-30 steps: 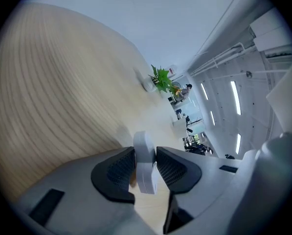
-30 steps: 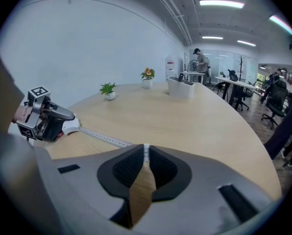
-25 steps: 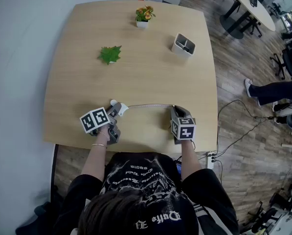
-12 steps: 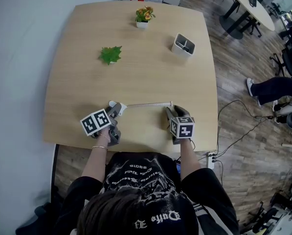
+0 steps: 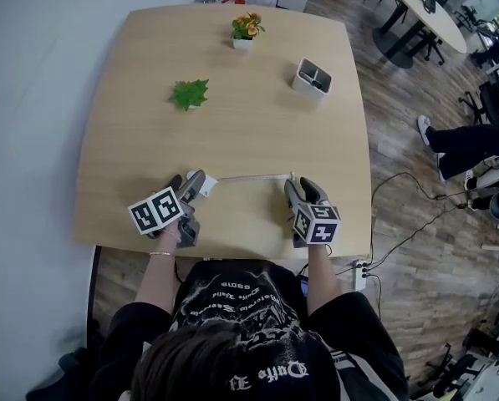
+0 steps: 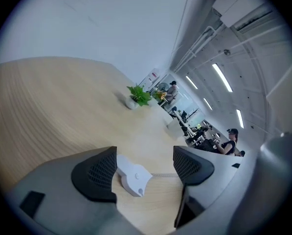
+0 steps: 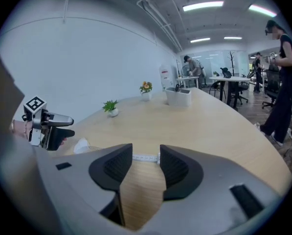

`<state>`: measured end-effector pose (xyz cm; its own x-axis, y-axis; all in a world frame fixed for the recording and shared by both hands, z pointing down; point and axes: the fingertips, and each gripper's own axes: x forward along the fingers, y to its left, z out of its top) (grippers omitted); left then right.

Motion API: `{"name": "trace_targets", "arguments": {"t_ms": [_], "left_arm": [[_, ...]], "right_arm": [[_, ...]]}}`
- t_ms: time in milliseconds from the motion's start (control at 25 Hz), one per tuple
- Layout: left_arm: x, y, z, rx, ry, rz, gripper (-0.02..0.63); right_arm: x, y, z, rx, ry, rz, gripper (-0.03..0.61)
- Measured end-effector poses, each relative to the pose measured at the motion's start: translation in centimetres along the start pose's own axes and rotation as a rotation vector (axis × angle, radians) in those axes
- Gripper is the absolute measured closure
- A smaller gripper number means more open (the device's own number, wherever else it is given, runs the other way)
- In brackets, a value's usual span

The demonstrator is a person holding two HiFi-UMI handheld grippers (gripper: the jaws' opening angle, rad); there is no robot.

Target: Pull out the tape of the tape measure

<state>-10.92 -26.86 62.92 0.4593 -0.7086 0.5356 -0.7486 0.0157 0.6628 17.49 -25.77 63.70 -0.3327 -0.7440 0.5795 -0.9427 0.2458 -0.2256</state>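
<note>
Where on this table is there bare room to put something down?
The wide middle band between the green plant and the tape measure is bare, also the table's left side. Crowded: the far right by flower pot and white holder, the near edge along the tape.

The right gripper (image 7: 146, 150) is holding its dark ribbed fingers (image 7: 117, 168) apart, having just been opening them, and they are pressing on nothing. Just beyond them a thin white measuring tape (image 7: 145, 157) is lying flat on the pale wooden table (image 7: 204, 126), running toward the white tape measure case (image 7: 82, 145) near the table's left edge.
</note>
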Motion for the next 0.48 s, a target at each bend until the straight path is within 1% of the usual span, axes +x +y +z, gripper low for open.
{"name": "trace_targets", "arguments": {"t_ms": [80, 160, 240, 360, 480], "left_arm": [[-1.0, -1.3, 0.9, 0.102, -0.018, -0.014, 0.247], [-2.0, -2.9, 1.6, 0.254, -0.039, -0.025, 0.247], [-3.0, -4.9, 2.1, 0.399, -0.064, -0.058, 0.247], [-5.0, -7.6, 2.6, 0.541, -0.12, -0.115, 0.247], [-8.0, -10.7, 3.0, 0.672, -0.178, -0.158, 0.247]], "right_arm": [[-1.2, 0.6, 1.5, 0.001, -0.063, 0.022, 0.39], [-2.7, 1.6, 3.4, 0.003, -0.131, 0.059, 0.39], [-4.2, 2.6, 5.2, -0.017, -0.185, 0.082, 0.39], [-6.3, 4.1, 7.4, -0.078, -0.248, 0.092, 0.39], [-9.0, 6.0, 9.3, -0.164, -0.311, 0.089, 0.39]]}}
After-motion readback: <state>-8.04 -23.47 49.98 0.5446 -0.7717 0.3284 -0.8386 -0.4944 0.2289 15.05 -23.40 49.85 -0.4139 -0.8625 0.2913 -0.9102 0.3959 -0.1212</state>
